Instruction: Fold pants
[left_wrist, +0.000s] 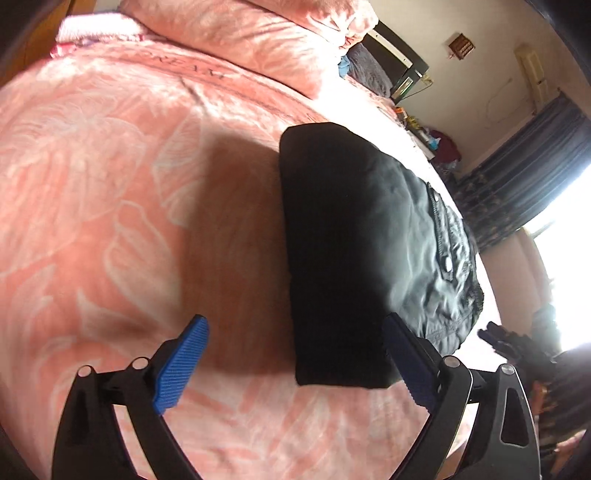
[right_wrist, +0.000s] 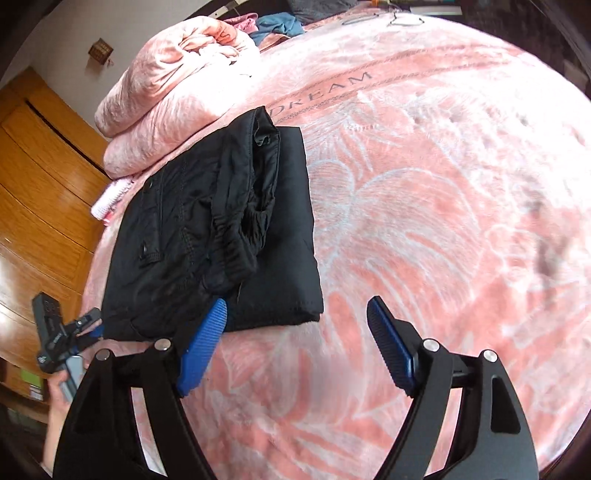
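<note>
Your left tongs (left_wrist: 295, 354) hang spread wide and empty over the pink bed (left_wrist: 110, 184); the folded black pants (left_wrist: 351, 240) lie flat just ahead, toward their right finger. Your right tongs (right_wrist: 295, 343) gape empty too, with the pants (right_wrist: 221, 229) ahead of their left finger.

Definitely somebody's bedroom: big bed with a pink "DREAM" blanket (right_wrist: 424, 155), a bunched-up pink duvet (right_wrist: 173, 85), wooden wardrobe doors (right_wrist: 40, 177) and blue curtains (left_wrist: 532, 166) by the window.
</note>
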